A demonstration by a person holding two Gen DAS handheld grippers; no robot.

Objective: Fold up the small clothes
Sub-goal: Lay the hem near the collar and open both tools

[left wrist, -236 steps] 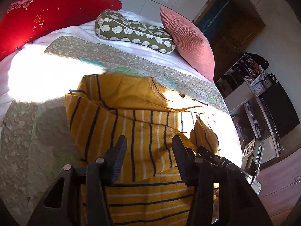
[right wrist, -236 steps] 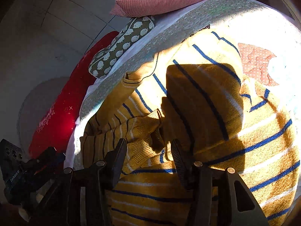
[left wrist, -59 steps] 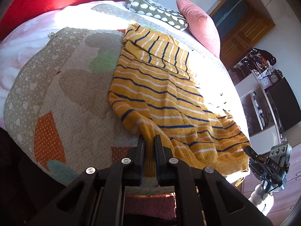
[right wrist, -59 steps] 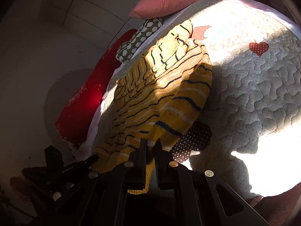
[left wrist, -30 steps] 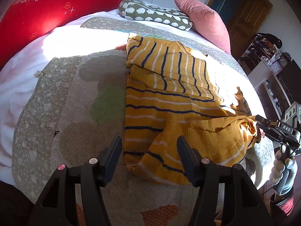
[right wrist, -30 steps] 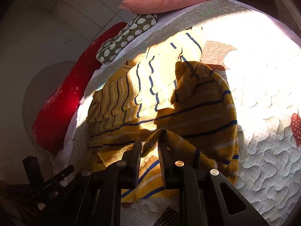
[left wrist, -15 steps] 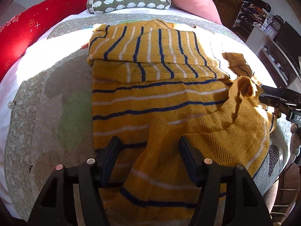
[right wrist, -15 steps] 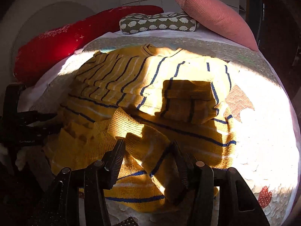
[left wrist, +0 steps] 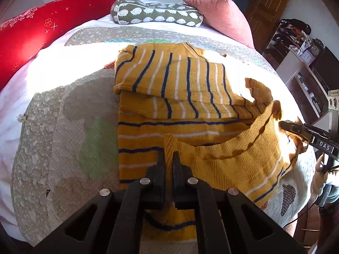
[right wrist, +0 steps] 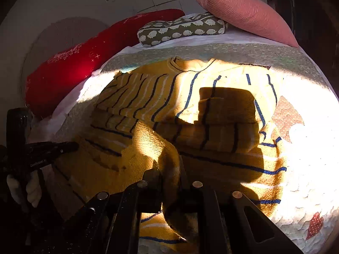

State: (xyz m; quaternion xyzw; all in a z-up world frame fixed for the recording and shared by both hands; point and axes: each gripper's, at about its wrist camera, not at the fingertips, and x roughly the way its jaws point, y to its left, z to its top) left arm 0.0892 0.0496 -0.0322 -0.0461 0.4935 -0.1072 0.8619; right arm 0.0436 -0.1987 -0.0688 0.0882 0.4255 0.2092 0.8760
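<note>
Bedroom in hard sunlight: quilted bedspread [left wrist: 63,127] filling most of both views, its right side bleached out by glare in the right-wrist view, dark wooden door [left wrist: 269,6] and cluttered shelving [left wrist: 296,48] squeezed into the upper right of the left-wrist view. Along the top, red bolster [left wrist: 42,25], hedgehog-print cushion [left wrist: 156,15] and pink pillow [left wrist: 214,10], the bolster cut off at the left edge. Centre of the bed, yellow striped sweater [left wrist: 173,80] lying flat, sleeves folded across the chest, lower hem lifted toward the camera; part of its chest buried in a blocky shadow in the right-wrist view. Bottom centre of the left-wrist view, left gripper [left wrist: 168,158] just clamped narrow on the ribbed hem. Bottom centre of the right-wrist view, right gripper [right wrist: 169,165] likewise just pinched on a hem fold, fingertips mostly hidden by the cloth draped over them. At the lower left there, a gloved hand [right wrist: 25,188], dim and hard to make out.
</note>
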